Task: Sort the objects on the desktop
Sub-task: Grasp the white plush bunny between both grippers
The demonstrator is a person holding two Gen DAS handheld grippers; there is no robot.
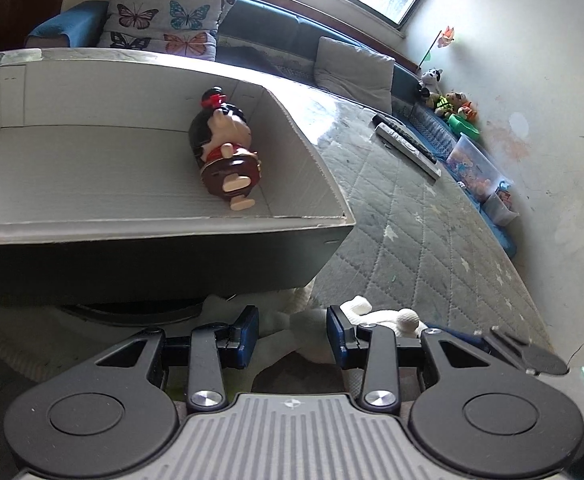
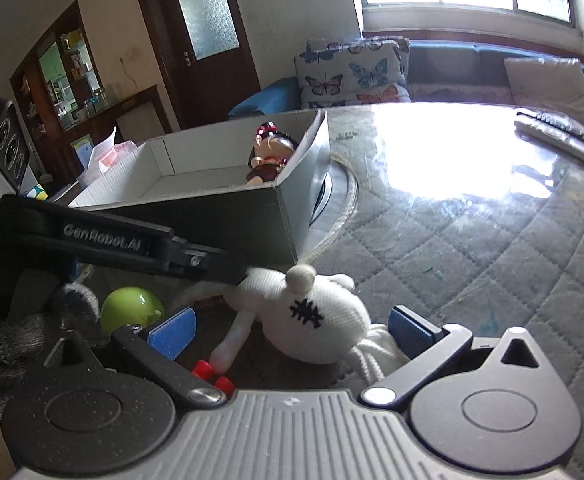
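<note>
A white knitted doll with a black stitched mark lies on the quilted table in front of the box. My right gripper is open, its blue pads either side of the doll's head. My left gripper is open over the doll's body; its arm also shows in the right wrist view reaching over the doll. A cartoon figurine lies on its side in the grey cardboard box. A green ball and a small red piece lie beside the doll.
Two remote controls lie at the far side of the table. A clear bin of toys and plush toys sit along the wall. A sofa with butterfly cushions is behind the table.
</note>
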